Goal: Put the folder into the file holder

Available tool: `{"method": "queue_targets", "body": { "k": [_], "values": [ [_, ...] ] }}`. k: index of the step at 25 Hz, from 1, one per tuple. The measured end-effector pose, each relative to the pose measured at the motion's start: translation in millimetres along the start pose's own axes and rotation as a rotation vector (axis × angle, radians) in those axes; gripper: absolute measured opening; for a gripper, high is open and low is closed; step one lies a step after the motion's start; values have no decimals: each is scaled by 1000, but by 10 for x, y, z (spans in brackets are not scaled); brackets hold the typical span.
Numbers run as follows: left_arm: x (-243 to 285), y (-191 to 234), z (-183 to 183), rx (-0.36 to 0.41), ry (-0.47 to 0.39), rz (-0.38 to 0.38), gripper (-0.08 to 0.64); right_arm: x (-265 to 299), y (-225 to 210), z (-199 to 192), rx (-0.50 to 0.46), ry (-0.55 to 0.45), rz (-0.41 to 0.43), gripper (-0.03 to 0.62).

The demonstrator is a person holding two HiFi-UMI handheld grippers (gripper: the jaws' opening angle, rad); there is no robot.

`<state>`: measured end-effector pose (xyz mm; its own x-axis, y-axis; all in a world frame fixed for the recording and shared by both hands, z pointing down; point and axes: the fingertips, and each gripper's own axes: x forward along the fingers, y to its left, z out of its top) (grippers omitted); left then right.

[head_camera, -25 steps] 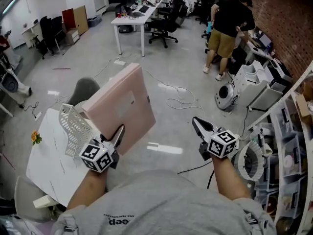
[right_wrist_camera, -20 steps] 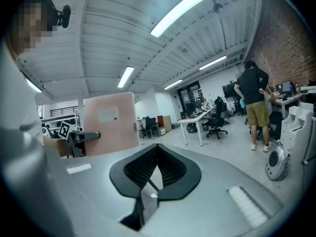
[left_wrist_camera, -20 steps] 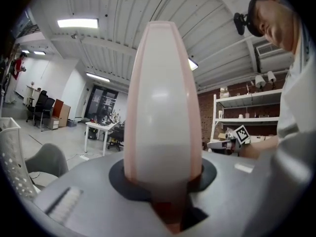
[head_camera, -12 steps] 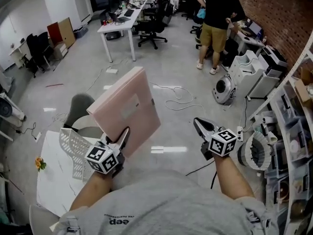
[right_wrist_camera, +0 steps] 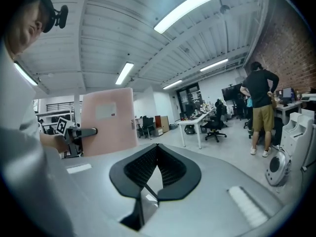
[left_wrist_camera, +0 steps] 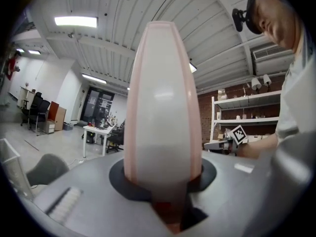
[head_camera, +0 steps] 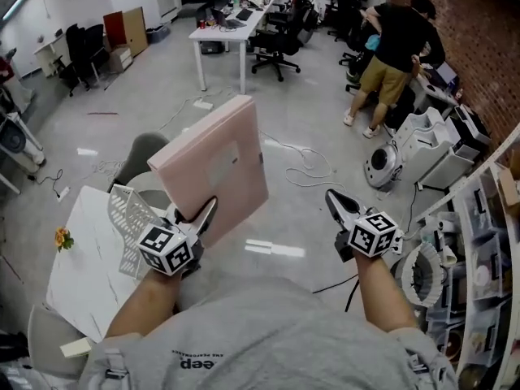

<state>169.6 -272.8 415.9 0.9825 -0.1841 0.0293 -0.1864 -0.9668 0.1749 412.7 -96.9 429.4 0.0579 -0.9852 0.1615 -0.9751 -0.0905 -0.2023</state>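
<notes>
The folder [head_camera: 215, 165] has risen slightly since the earlier frame. The left gripper [head_camera: 199, 218] holds its lower edge between the fingers. The right gripper [head_camera: 335, 203] has its fingers closed on nothing. The folder is thick and pale pink with a lighter label, tilted in the air above the white file holder [head_camera: 130, 226] on the surface [head_camera: 81, 275].
</notes>
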Motion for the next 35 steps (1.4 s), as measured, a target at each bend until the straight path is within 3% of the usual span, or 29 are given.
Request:
{"method": "queue_targets", "body": {
  "k": [4, 13, 20, 28, 35],
  "values": [
    [-374, 218, 210, 10, -39, 99, 179, 384, 220, 126, -32, 13, 91, 5],
    [-1554, 694, 576, 48, -99, 351, 178, 1226, 1146, 233, -102, 37, 339, 5],
    [-2673, 939, 1080, 64, -169, 520, 178, 1737, 2155, 178, -123, 84, 522, 5],
    [-3502, 1184, 1490, 101, -220, 636, 178, 2107, 2862, 132, -153, 119, 628, 5],
    [-3638, 1438, 1298, 97, -216, 634, 178, 2349, 3054, 54, -154, 136, 637, 5]
  ]
}}
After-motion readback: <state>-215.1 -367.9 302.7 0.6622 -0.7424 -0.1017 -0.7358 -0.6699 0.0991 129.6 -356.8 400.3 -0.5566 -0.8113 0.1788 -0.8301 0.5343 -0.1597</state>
